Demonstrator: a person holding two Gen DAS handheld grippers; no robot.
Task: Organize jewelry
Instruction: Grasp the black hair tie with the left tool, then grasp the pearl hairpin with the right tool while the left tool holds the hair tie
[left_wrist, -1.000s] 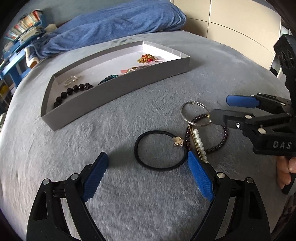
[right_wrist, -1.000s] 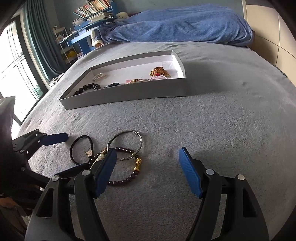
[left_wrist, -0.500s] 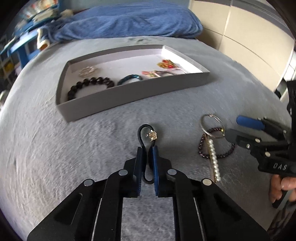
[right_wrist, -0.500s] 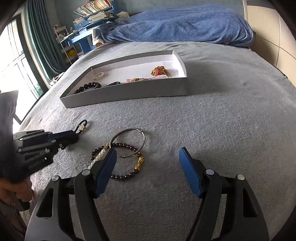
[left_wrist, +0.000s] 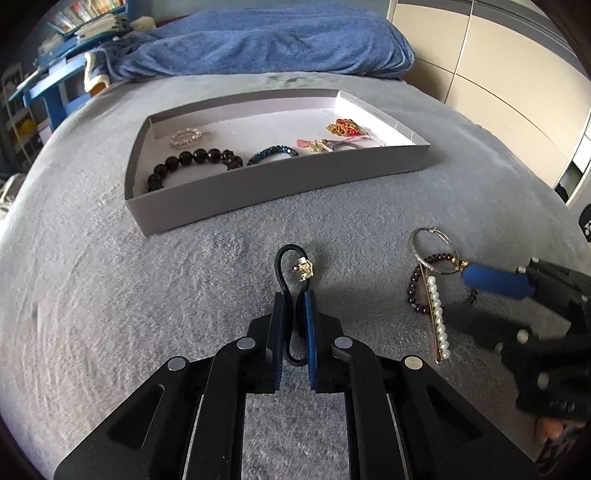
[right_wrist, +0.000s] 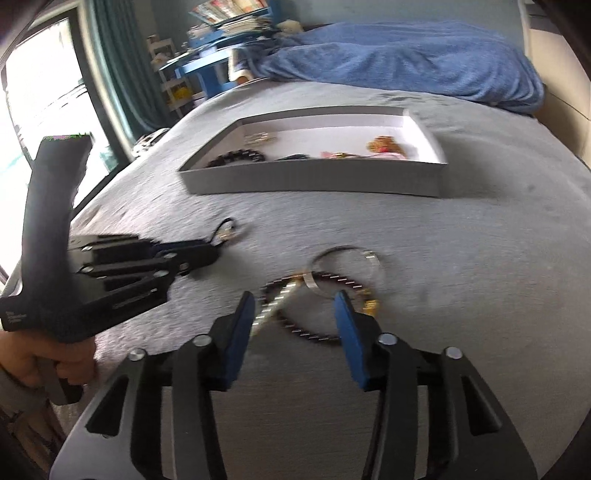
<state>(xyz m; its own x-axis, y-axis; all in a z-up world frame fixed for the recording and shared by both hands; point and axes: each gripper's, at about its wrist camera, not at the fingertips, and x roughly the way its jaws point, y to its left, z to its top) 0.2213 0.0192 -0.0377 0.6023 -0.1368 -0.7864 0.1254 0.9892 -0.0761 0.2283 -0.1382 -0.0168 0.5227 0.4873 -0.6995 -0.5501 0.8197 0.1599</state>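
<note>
Our left gripper (left_wrist: 294, 295) has its jaws pinched on the black hair tie (left_wrist: 291, 264) above the grey bed (left_wrist: 110, 295), near the tray (left_wrist: 280, 184). To its right, our right gripper (right_wrist: 295, 314) hovers, jaws apart, over the dark bead bracelet (right_wrist: 314, 334).

Grey bed cover (left_wrist: 92, 295), grey tray (left_wrist: 280, 188) with white floor, black hair tie (left_wrist: 286, 266), blue-padded black left tool (left_wrist: 294, 306), blue blanket (left_wrist: 273, 40) at upper frame.
</note>
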